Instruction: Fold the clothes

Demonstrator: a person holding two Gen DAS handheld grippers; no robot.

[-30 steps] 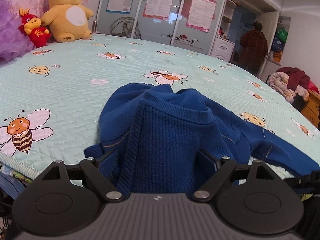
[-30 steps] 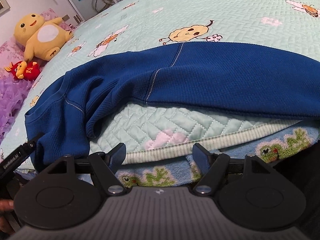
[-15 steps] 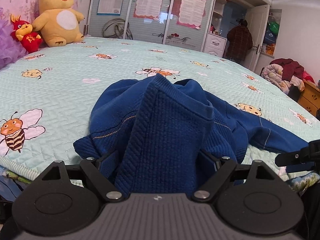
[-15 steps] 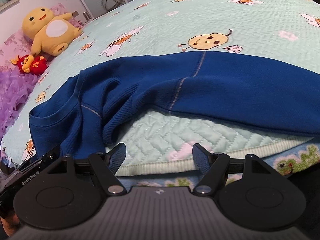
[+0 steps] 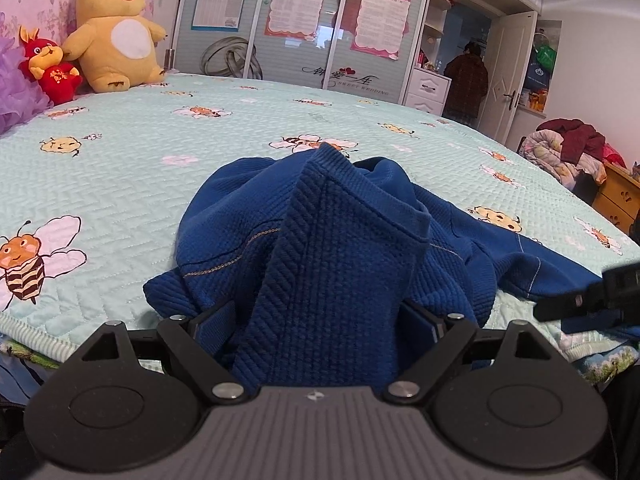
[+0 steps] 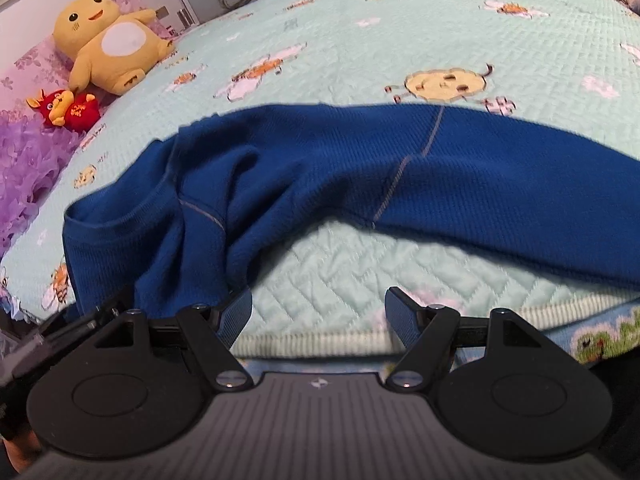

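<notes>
Blue knit sweater (image 5: 340,264), ribbed and waffle-textured, lies crumpled at the near edge of a bed, one part heaped and one sleeve stretched flat along the edge. Left gripper (image 5: 320,320): its jaws are opening, standing wide, and a raised fold of the sweater fills the gap between the fingers (image 5: 214,322); whether the pads press on the cloth cannot be told, since the fabric covers their inner faces. Right gripper (image 6: 318,312): jaws set wide apart with nothing between them; only the quilt shows in the gap, while the sweater's bunched shoulder lies just beyond and against the left-hand finger (image 6: 238,314), and the long sleeve runs across ahead of both fingertips toward the right. Pale green quilt (image 5: 140,168), printed with cartoon bees, covers the bed beneath and beyond the sweater. Farther ahead of the left fingers, at the head of the bed, sit a yellow plush toy (image 5: 116,36) and, beside it, a smaller red plush toy (image 5: 50,70). Behind these stands a wardrobe (image 5: 304,28) with posters on its doors; a person (image 5: 466,86) stands at an open doorway to the right, and a pile of clothes (image 5: 568,148) lies near the far right.
</notes>
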